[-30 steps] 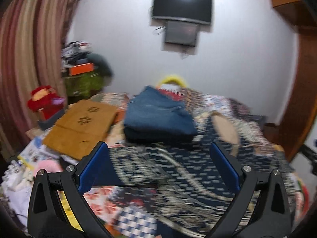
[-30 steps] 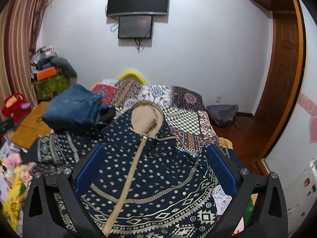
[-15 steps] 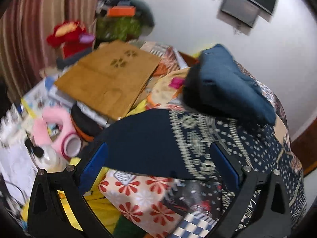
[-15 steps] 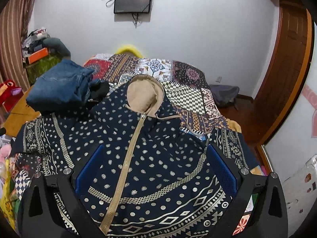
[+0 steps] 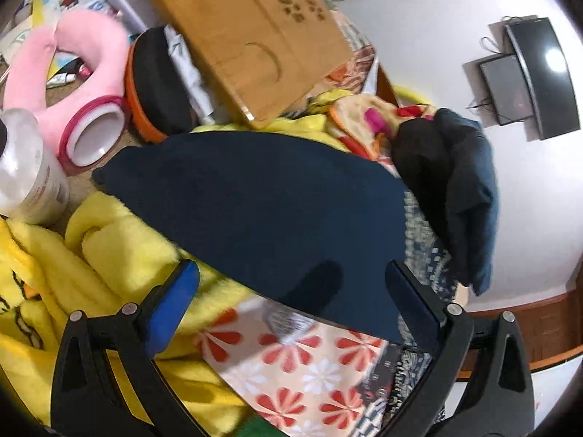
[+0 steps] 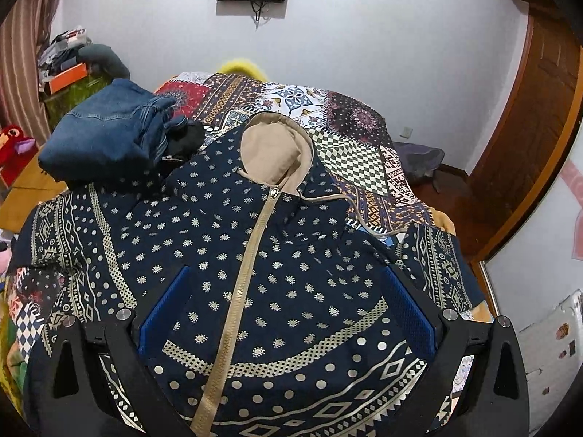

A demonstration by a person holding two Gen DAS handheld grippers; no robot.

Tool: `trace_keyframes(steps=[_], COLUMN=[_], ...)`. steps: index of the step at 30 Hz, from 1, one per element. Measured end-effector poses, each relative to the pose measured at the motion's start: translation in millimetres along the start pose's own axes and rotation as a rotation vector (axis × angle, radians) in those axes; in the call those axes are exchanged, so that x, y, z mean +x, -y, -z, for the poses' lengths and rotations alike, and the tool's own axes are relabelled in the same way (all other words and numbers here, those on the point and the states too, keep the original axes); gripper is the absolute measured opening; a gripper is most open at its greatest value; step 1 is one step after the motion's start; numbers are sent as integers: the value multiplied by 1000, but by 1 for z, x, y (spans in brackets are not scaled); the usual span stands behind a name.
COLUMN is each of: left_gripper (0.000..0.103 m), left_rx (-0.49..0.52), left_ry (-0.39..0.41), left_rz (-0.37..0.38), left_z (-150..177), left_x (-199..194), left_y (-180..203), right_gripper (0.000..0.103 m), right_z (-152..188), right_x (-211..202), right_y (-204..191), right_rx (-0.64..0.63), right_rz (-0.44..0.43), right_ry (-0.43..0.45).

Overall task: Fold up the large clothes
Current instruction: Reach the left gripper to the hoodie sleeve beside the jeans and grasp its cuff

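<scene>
Bed (image 6: 349, 153): left gripper (image 5: 291, 284) now nearer sleeve (image 5: 262, 211)

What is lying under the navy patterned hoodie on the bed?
The hoodie lies on a patchwork bedspread, visible beyond its hood; the folded jeans sit beside it. Anything directly beneath is covered.

Folded jeans (image 6: 105, 134) left of hoodie (image 6: 255, 273)

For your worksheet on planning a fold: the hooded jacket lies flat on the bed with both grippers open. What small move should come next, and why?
Probably lower the open left gripper onto the plain navy sleeve end and close. The jacket lies spread zip-up, nothing is gripped, and that sleeve sits between its fingers.
</scene>
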State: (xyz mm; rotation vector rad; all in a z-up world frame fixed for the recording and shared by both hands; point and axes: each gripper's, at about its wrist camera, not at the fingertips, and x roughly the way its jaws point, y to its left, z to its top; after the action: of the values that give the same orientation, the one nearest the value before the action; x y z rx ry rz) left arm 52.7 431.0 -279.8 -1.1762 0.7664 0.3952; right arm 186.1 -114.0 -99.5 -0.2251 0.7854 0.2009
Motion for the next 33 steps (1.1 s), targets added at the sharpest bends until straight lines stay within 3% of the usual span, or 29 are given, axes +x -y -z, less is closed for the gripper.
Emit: trace_keyframes(steps=[5,7,9,11,13,15,19,24,33], left_gripper=[95,83,77,66,43,29,9,4,3], left_rx=[-31,-21,14,62,123,174,230,369,576], left_ry=[-22,-1,33,72,104,121,147,266,352], left_rz=[10,-42,-95,-151,-216,-280,-329,-319,-104], left_z=[-9,-14,-17,-17,-16,-16,-14,-5,23], left_x=[16,20,21,19,15,14,4,-26,-67], left_y=[-8,-6,1,11,22,30,44,90,204], right_gripper=[101,101,101,101,101,101,101,101,101], right_z=[1,2,3,4,4,3,4,5,5], right_x=[7,8,9,7,4,3,-3,-9,-21], right_y=[-6,-6,-5,-4,-3,-2,4,11,27], right_rx=[-15,-14,-11,-9,-5,-1,7,22,56], right_rz=[-1,-4,-5,-2,2,0,-2,-4,-47], right_ry=[-23,-34,-39,-40,-37,-35,-27,-14,23])
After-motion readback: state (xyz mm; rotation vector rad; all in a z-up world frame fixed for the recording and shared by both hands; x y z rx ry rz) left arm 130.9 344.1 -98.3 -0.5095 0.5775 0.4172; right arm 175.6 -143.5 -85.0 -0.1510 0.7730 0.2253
